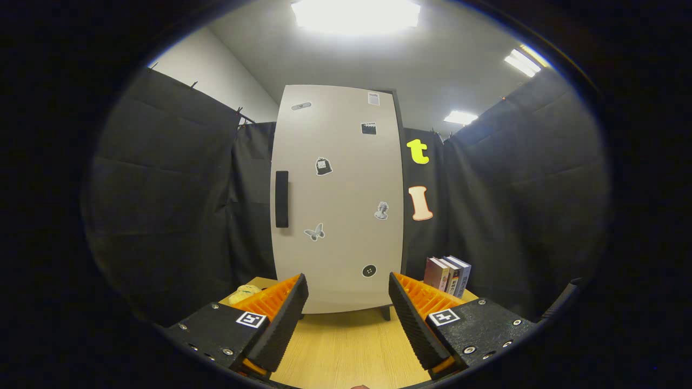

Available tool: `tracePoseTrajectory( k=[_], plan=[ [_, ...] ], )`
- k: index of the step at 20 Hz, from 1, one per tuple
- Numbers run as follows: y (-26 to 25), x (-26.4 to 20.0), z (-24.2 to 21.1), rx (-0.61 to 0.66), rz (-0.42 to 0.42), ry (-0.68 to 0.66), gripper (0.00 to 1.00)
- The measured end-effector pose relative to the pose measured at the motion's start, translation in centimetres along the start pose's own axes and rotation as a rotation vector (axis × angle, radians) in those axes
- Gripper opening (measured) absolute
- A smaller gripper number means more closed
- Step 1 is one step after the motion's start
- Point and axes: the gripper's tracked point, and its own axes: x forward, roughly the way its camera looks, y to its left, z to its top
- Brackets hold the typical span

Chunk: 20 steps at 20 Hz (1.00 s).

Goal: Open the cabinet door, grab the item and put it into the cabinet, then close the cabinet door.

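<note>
The tool point(348, 308) hangs open and empty over the counter point(346, 351), facing the closed cabinet door point(338, 200). Its upright handle point(281, 199) lies ahead, left of the tool's line.

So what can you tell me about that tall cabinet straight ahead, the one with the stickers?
The cabinet is tall and narrow, its pale, smooth door shut. A dark vertical handle sits at the door's left edge, and small stickers are scattered across the front. It stands upright on short dark feet on the wooden table, against the black cloth wall, books to its right. The open gripper is short of it, touching nothing.
</note>
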Motion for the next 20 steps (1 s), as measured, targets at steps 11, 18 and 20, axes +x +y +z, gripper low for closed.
tracePoseTrajectory(
  k=[11, 18, 20],
  plan=[
    [0.5, 1.2, -0.4, 0.008, -0.001, 0.006, 0.93],
    [0.4, 1.4, -0.4, -0.001, -0.006, -0.003, 0.93],
    [0.5, 1.3, -0.3, 0.0, -0.004, -0.004, 0.93]
  ],
)
